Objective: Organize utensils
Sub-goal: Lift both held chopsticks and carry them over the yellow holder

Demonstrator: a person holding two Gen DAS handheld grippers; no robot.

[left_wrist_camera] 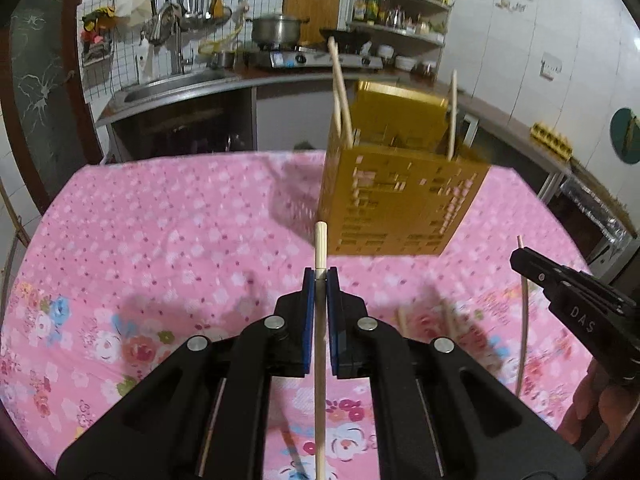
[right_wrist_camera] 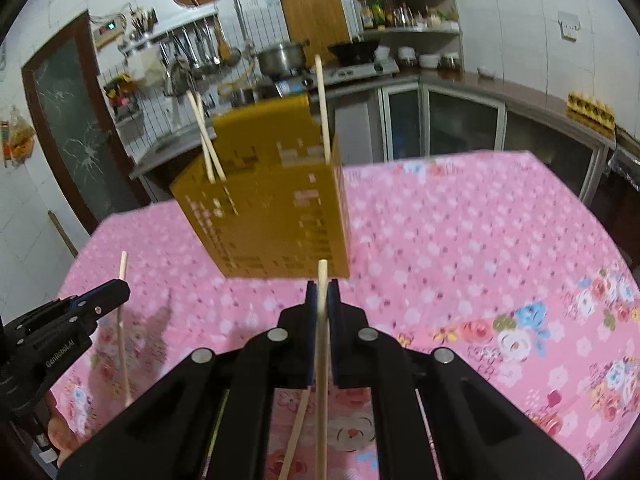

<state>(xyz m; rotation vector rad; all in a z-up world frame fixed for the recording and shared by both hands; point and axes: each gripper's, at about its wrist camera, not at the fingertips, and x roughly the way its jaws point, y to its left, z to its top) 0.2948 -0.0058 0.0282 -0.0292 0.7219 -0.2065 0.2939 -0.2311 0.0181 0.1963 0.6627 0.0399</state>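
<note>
Kitchen counters and a stove run behind the table (left_wrist_camera: 168, 216), which I see covered in a pink floral cloth. My gold perforated holder (left_wrist_camera: 400, 200) stands toward its far edge, three chopsticks already upright inside: two (left_wrist_camera: 340, 92) at one corner, one (left_wrist_camera: 453, 114) at another. My left gripper (left_wrist_camera: 320, 274) is clamped on a chopstick (left_wrist_camera: 320, 248); my right gripper (right_wrist_camera: 321, 286) pinches another chopstick (right_wrist_camera: 322, 280). More sticks seem to lie near the table's near edge, though blur obscures them.
</note>
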